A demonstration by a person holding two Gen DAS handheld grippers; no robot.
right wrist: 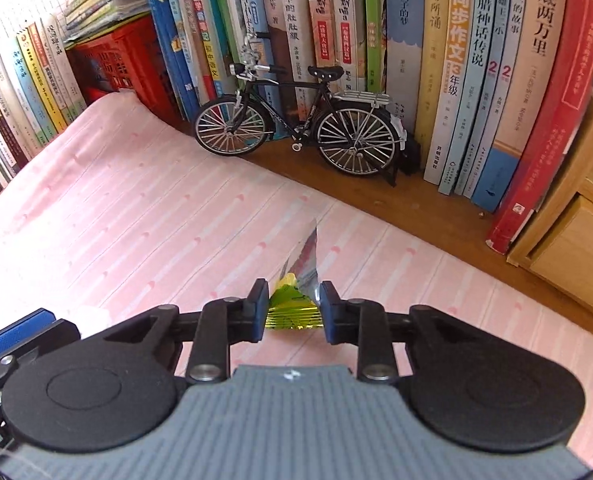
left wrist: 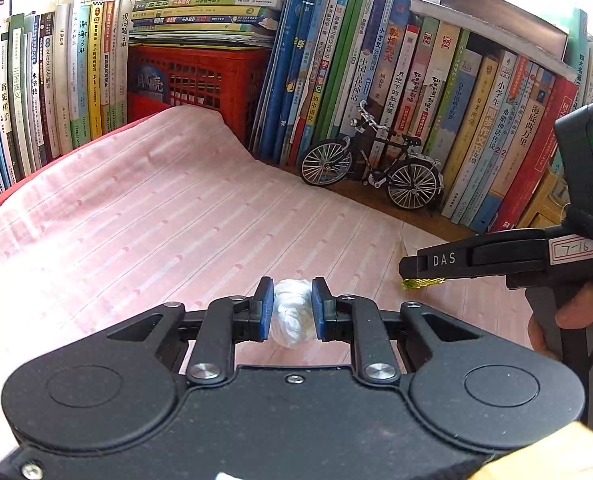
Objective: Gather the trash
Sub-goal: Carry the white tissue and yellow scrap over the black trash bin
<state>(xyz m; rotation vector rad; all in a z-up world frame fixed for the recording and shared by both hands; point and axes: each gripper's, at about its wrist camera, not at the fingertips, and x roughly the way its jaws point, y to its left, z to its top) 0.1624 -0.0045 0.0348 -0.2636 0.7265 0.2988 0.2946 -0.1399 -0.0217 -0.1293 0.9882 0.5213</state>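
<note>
A crumpled white tissue (left wrist: 292,314) sits squeezed between the blue pads of my left gripper (left wrist: 292,304), just above the pink striped cloth (left wrist: 156,232). In the right wrist view my right gripper (right wrist: 292,306) is shut on a yellow-green foil wrapper (right wrist: 296,280). The wrapper's silver torn end sticks up and forward past the pads. From the left wrist view the right gripper (left wrist: 412,274) comes in from the right, with the yellow wrapper (left wrist: 422,282) at its tip. Part of the left gripper (right wrist: 0,344) shows at the lower left of the right wrist view.
A model bicycle (right wrist: 296,128) stands on the wooden desk (right wrist: 376,204) in front of a row of upright books (right wrist: 456,60). A red crate (left wrist: 204,76) sits behind the raised cloth. A light wooden box (right wrist: 568,248) stands at the right.
</note>
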